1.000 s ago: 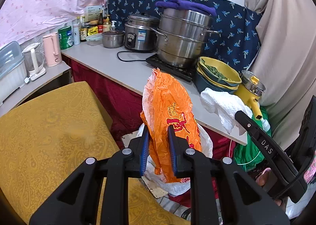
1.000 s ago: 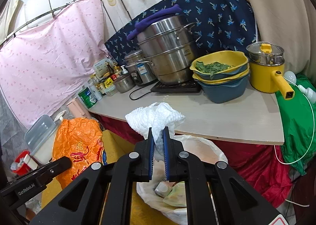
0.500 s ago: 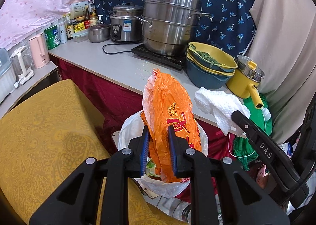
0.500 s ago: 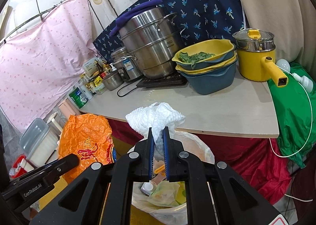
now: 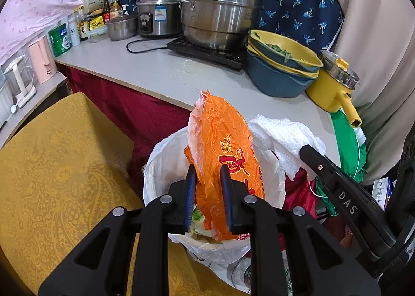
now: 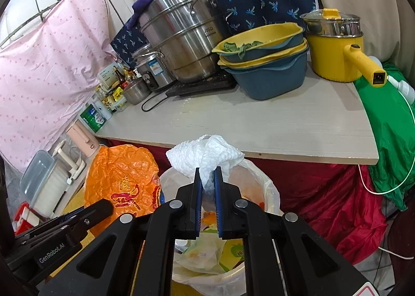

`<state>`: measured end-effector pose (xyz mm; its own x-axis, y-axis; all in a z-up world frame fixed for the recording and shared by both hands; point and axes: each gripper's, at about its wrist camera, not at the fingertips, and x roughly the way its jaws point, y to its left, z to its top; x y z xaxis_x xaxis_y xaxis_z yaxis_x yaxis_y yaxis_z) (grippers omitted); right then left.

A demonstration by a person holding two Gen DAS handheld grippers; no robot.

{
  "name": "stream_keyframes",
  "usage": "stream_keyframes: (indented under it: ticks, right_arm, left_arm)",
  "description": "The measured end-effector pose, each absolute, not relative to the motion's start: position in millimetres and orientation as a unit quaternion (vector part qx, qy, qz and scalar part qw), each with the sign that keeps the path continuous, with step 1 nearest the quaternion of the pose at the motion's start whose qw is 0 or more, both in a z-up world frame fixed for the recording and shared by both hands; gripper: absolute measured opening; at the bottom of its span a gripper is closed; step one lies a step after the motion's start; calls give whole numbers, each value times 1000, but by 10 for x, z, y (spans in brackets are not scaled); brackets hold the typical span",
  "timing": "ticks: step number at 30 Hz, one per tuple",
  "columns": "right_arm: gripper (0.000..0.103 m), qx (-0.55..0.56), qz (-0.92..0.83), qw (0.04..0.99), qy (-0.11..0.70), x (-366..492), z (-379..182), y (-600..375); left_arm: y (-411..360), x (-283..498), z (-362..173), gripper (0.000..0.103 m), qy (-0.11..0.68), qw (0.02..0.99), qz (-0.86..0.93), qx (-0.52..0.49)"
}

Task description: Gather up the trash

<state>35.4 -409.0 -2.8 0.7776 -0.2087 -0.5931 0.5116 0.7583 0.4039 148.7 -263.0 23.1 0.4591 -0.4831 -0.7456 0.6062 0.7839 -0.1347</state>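
My left gripper point(image 5: 207, 174) is shut on a crumpled orange plastic bag point(image 5: 225, 145) and holds it over the mouth of a trash bin lined with a white bag point(image 5: 160, 166). My right gripper point(image 6: 207, 174) is shut on a crumpled white paper towel point(image 6: 205, 152) and holds it above the same lined bin point(image 6: 262, 179), which holds wrappers and scraps. The orange bag point(image 6: 122, 174) shows at the left of the right wrist view, the towel point(image 5: 282, 137) at the right of the left wrist view.
A grey counter point(image 6: 259, 124) behind the bin carries a steel steamer pot point(image 5: 220, 2), a rice cooker point(image 5: 158, 10), stacked yellow and blue basins point(image 6: 264, 62), a yellow pot point(image 6: 337, 47) and bottles. A table with a yellow cloth point(image 5: 57, 166) lies at the left. Red cloth hangs under the counter.
Both grippers have moved forward and down toward the bin with their loads. The bin's opening now lies right below the orange bag and the paper towel.
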Motion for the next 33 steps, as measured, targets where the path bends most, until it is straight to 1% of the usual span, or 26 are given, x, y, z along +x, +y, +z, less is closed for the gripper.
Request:
stream_keyframes:
  ticks: [4, 7, 8, 9, 10, 12, 15, 20, 24, 28, 29, 31, 33]
  right_arm:
    - [9, 288, -202, 894, 276, 428, -152, -4128]
    - [11, 291, -202, 891, 285, 482, -248, -4148]
    - [13, 293, -199, 890, 288, 507, -291, -4156]
    - [15, 294, -201, 888, 291, 527, -322, -4165]
    - [21, 293, -206, 886, 293, 543, -353, -4170]
    - [32, 300, -204, 884, 296, 565, -395, -4177]
    - [37, 293, -206, 886, 293, 569, -376, -4139]
    - [46, 281, -208, 893, 283, 524, -245, -4074]
    - [57, 276, -209, 898, 271, 433, -96, -4019]
    - [66, 257, -216, 904, 265, 345, 53, -3924]
    - [67, 248, -219, 906, 265, 310, 95, -3884]
    - [71, 232, -225, 909, 263, 244, 167, -3812]
    - [73, 224, -225, 912, 261, 163, 240, -3751]
  left_arm:
    - [-2670, 1559, 95, 19, 422, 846, -317, 75]
    - [-2697, 1621, -12, 23, 427, 844, -317, 74]
    - [-2700, 1640, -45, 27, 426, 846, -312, 73]
    - [-2691, 1652, -71, 40, 423, 850, -305, 72]
    - [-2680, 1657, -84, 50, 421, 852, -302, 71]
    - [-2657, 1666, -121, 56, 416, 857, -296, 75]
    - [-2635, 1683, -154, 63, 416, 859, -288, 81]
    - [-2574, 1662, -141, 69, 410, 865, -279, 85]
    - [-2510, 1578, -62, 78, 392, 874, -270, 94]
    - [-2409, 1489, 41, 83, 379, 882, -262, 95]
    - [-2389, 1477, 68, 84, 377, 884, -260, 95]
    - [-2325, 1416, 138, 84, 368, 889, -254, 97]
    - [-2255, 1358, 199, 86, 362, 893, -249, 98]
